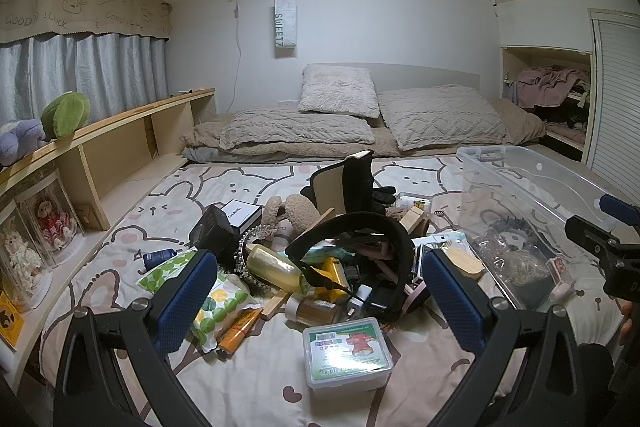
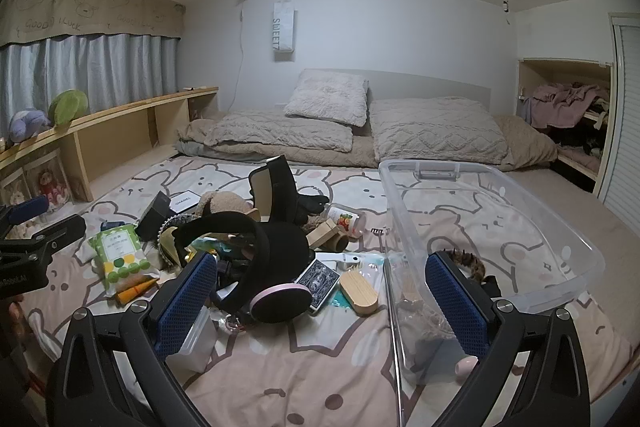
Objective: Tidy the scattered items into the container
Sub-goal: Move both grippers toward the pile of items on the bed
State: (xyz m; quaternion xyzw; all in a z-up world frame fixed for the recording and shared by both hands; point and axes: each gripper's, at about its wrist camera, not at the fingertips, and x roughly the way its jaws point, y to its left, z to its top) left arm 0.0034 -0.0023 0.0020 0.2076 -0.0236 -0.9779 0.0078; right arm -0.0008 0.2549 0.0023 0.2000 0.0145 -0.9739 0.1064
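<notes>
A pile of scattered items lies on the bed sheet: black headphones with pink ear pads [image 2: 276, 291], a green wipes pack [image 2: 120, 255], a wooden brush [image 2: 358, 291], a card deck [image 2: 320, 279], a yellow bottle [image 1: 276, 267] and a lidded plastic box [image 1: 346, 355]. A clear plastic container [image 2: 500, 227] stands to the right, holding a hair claw [image 2: 468, 263] and a few small items. My left gripper [image 1: 320, 299] is open and empty above the pile. My right gripper [image 2: 320, 307] is open and empty, between the pile and the container's near wall.
Pillows and folded blankets [image 2: 320, 131] lie at the bed's head. A wooden shelf [image 1: 120, 147] with plush toys runs along the left. A cupboard with clothes [image 2: 568, 107] is at the right. A black stand [image 1: 352, 183] rises behind the pile.
</notes>
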